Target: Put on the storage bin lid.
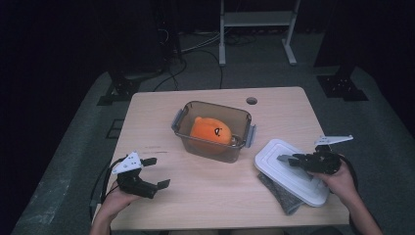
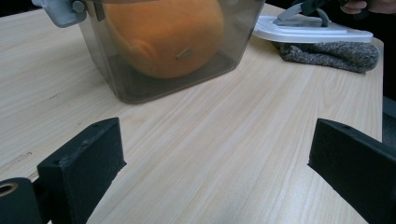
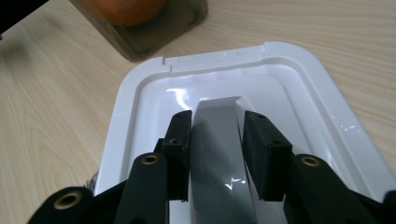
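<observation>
We find the right gripper [image 3: 215, 154] on the white rectangular plastic lid [image 3: 299, 84], its jaws clasping the lid's grey raised handle [image 3: 219, 140]; the lid lies at the table's near right, partly over a grey knitted cloth [image 1: 281, 196]. Left gripper [image 1: 152, 172] rests near left, jaws released, facing the smoky clear plastic box [image 1: 215, 147] holding an orange plush toy [image 1: 210, 129] mid-table.

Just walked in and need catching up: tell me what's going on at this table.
A person works with a hand-held gripper in each hand. The right hand-held gripper has closed on the grey handle of the white lid, which lies partly on a grey cloth. The left hand-held gripper waits open above the table. The clear container stands uncovered with an orange plush toy inside.
</observation>
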Motion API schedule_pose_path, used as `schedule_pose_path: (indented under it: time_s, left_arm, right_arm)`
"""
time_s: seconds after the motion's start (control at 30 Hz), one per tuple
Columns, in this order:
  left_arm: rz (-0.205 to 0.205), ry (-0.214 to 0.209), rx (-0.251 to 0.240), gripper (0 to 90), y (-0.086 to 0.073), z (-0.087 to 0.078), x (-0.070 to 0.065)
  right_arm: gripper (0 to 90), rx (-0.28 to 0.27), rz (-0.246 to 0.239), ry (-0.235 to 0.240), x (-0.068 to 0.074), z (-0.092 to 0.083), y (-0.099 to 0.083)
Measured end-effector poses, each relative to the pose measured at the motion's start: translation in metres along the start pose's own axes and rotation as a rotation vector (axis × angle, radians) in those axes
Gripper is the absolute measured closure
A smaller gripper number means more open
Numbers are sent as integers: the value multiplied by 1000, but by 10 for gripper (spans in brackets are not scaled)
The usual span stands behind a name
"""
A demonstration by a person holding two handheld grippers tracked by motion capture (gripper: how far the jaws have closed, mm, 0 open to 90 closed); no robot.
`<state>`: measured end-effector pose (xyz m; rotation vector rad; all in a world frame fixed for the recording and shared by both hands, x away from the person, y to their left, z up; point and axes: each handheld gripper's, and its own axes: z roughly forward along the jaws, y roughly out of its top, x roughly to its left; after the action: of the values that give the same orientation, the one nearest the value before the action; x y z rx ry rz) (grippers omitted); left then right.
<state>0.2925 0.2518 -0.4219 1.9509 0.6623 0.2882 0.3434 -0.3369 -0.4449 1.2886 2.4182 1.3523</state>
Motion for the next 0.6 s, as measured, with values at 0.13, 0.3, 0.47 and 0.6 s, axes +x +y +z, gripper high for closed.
schedule_pose_path:
  time_s: [0.13,0.3,0.47,0.6]
  left_arm:
    - [0,2,-3,25,0,-1,0]
    - [-1,0,-2,25,0,0,0]
    - [-1,3,-4,25,0,-1,1]
    - [-1,3,-3,25,0,-1,1]
  right_arm:
    - [646,-6,-12,-5,1,0,0]
    - [653,-4,-10,-4,2,0,0]
    - [656,-1,-8,-4,2,-2,1]
    - [657,-13,-4,-2,2,-6,3]
